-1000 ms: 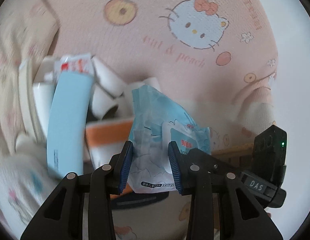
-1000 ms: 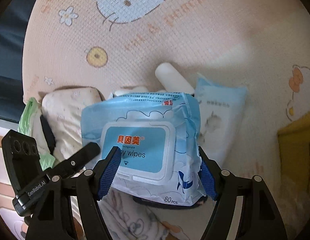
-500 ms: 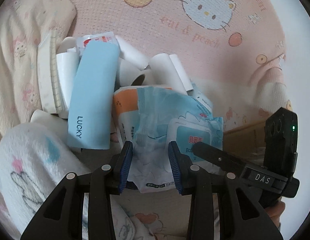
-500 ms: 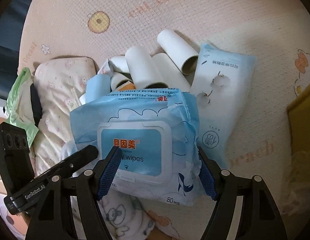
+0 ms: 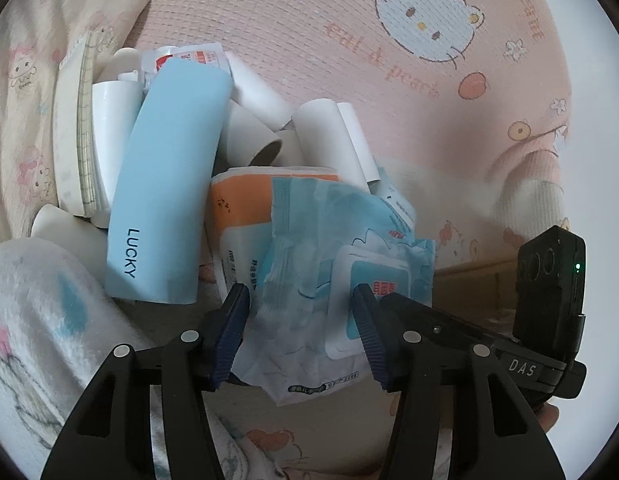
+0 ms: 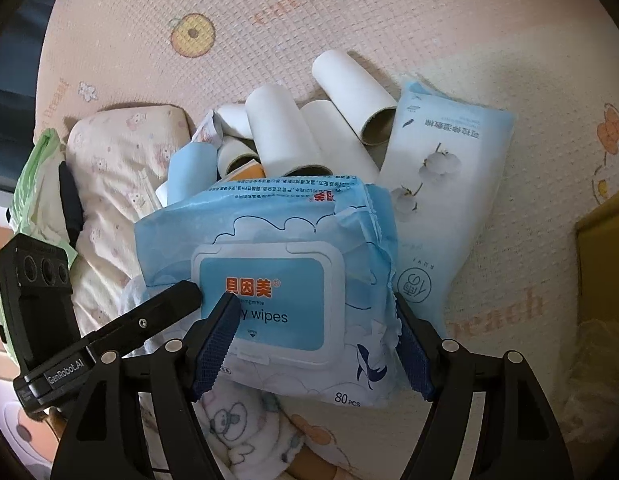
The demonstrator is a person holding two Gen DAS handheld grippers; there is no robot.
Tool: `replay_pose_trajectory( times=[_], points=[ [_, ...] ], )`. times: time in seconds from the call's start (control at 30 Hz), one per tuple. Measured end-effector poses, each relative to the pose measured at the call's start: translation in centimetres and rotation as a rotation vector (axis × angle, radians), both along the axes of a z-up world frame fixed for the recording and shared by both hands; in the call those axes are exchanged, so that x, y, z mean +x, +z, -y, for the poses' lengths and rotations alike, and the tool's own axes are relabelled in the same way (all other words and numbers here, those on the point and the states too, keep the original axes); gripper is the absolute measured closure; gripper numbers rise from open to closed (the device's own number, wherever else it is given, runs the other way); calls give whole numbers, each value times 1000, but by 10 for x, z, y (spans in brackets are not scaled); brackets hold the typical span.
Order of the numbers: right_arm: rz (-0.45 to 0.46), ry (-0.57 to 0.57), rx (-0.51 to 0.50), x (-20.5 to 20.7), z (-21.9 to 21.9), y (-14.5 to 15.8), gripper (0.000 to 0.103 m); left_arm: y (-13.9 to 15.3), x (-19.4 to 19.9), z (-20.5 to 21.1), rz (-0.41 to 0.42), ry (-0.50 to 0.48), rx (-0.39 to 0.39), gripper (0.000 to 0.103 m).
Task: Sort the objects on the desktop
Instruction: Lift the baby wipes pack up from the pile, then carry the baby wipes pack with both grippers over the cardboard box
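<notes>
The blue baby-wipes pack [image 6: 285, 280] lies at the near edge of the heap, resting partly on an orange-and-white pack [image 5: 245, 208] and partly on the pink cartoon-print mat [image 6: 349, 20]. The right gripper [image 6: 313, 344] has its fingers on either side of the pack's near end, pads against its sides, so it appears to grip it. The left gripper [image 5: 301, 332] straddles the pack's crumpled end seam; its fingers are opening and the pads stand clear of the wrapper, so that hold is being let go.

Behind the pack lie several white cardboard tubes [image 6: 285, 132] heaped loosely, a pale blue sleeve marked LUCKY [image 5: 165, 184], a white cotton-print tissue pack [image 6: 441, 176] to the right, and a gridded pad [image 5: 75, 128] at the left edge of the heap.

Judgement: the sorting is at an early or middle stage. The goods are gathered into one area but remain mixed, tubes and packs overlapping. The wipes pack looks close to set down; separating the tubes from the packs is still outstanding.
</notes>
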State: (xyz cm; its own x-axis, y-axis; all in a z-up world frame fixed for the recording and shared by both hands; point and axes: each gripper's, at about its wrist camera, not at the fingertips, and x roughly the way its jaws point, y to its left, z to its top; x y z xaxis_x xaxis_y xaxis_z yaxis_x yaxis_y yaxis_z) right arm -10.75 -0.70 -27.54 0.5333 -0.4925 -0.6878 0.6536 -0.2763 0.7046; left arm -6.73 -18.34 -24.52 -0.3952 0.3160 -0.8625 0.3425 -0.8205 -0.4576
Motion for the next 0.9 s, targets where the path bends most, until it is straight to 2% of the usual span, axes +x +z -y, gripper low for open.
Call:
replay_pose_trajectory(
  times=[0.13, 0.23, 0.33, 0.43, 0.57, 0.77, 0.9],
  points=[
    [15, 1, 1, -1, 3, -2, 27, -3, -4, -4, -23, -19, -9, 46],
    [-7, 18, -5, 0, 5, -1, 27, -3, -2, -3, -35, -17, 0, 49],
    [-6, 28, -17, 2, 4, 1, 28, 1, 1, -1, -44, 10, 18, 53],
    [-12, 26, -39, 4, 1, 6, 28, 12, 4, -5, -61, 22, -8, 53],
    [-1, -14, -97, 1, -11, 23, 28, 38, 8, -14, -103, 4, -49, 53],
    [-8, -108, -203, -12, -45, 62, 28, 95, 13, -50, -219, -79, -174, 53],
    [-21, -185, -279, -29, -75, 89, 28, 128, 13, -74, -286, -139, -182, 53]
  ],
)
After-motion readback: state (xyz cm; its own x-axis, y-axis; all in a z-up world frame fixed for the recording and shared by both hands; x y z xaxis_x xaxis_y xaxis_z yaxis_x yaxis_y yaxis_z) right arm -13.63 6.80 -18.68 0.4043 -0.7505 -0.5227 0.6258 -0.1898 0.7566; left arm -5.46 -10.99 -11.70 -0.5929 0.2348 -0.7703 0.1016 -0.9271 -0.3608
